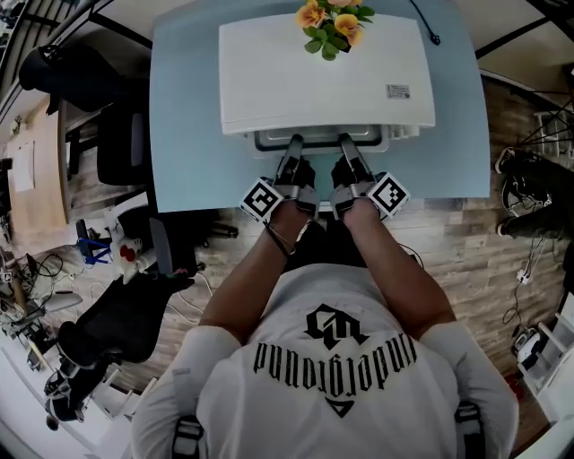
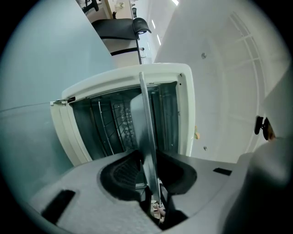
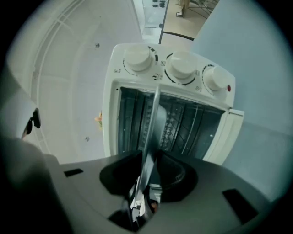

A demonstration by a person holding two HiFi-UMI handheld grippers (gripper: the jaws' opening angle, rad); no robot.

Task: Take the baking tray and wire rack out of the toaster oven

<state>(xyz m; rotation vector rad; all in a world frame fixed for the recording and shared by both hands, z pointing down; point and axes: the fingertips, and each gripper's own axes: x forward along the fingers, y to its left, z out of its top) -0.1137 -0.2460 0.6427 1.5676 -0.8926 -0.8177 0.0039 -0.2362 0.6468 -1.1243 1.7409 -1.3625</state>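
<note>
Over on the left an office chair (image 1: 121,143) is standing beside the pale blue worktop (image 1: 188,108). A person (image 1: 332,359) is standing at the worktop's near edge and reaching both forearms forward. The white toaster oven (image 1: 323,72) is sitting toward the far edge, its front facing the near edge and its door (image 1: 269,140) hanging open. A bunch of orange flowers (image 1: 332,20) is resting on the back of its roof.

The left tongs (image 1: 293,143) are pointing level into the mouth of the oven. In the left gripper view they are clamping a thin metal sheet, the front rim of the baking tray (image 2: 147,137), with the dark pads (image 2: 123,171) pressing on both of its faces. The tray is running from the tongs back into the oven cavity, so it is lying partly inside. Beside it in that view, deeper in the cavity, the wire rack (image 2: 120,128) is showing its grid.

Just to the right, the right tongs (image 1: 345,142) are reaching in alongside, close to the left pair. In the right gripper view they are likewise gripping the tray's front rim. Beyond them three round knobs (image 3: 182,65) are lining one side of the oven's front.
</note>
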